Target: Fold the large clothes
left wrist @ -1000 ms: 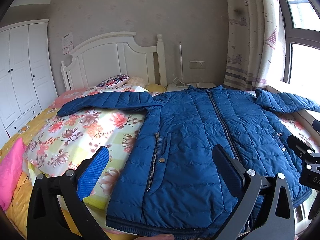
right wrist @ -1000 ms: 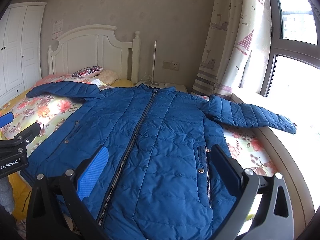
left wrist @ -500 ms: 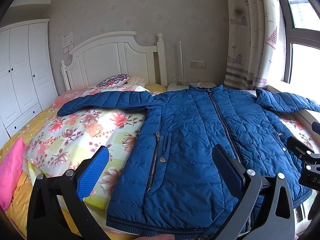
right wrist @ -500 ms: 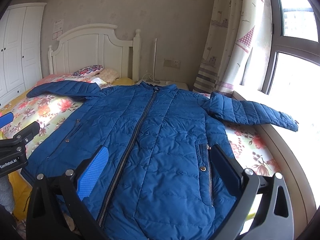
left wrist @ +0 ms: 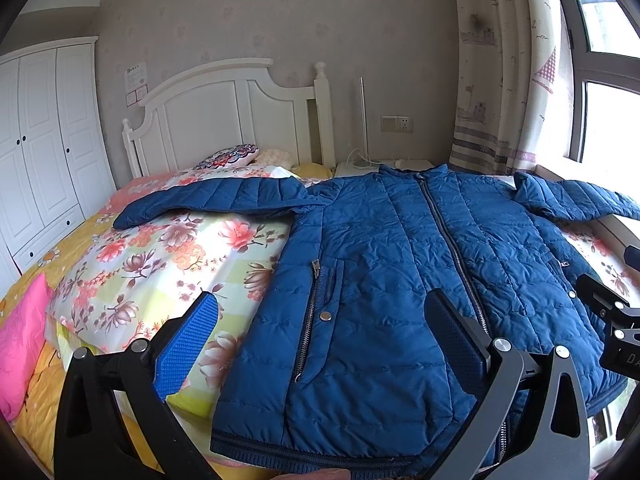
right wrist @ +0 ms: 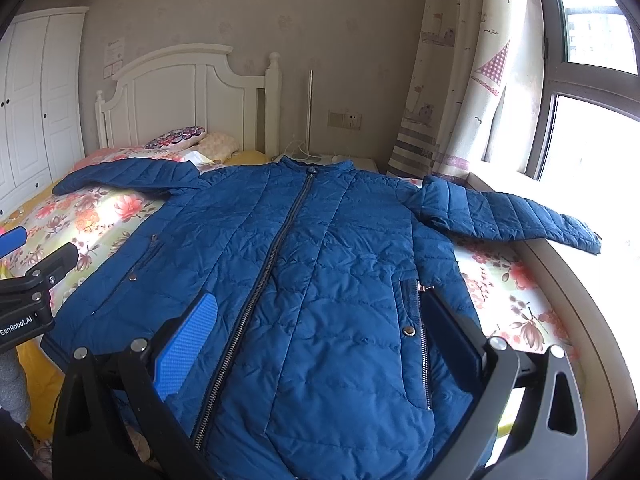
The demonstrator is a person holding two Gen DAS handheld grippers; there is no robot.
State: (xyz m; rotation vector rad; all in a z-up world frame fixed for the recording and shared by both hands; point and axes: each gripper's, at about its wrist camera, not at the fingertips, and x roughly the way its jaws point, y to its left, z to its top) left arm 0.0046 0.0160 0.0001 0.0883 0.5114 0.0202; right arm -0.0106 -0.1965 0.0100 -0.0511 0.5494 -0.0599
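Your left tongs (left wrist: 320,320) are spread wide apart and grip nothing, hovering over the hem end of the blue jacket (left wrist: 400,280). Your right tongs (right wrist: 320,320) are likewise apart and empty, above the same hem, on the side toward the window (right wrist: 592,128). Ahead of both, the jacket lies flat, front up and zipped, on the bed (left wrist: 160,264), collar farthest from you. One sleeve (left wrist: 208,200) runs out to your left across the floral quilt; the other sleeve (right wrist: 508,216) reaches right toward the window sill.
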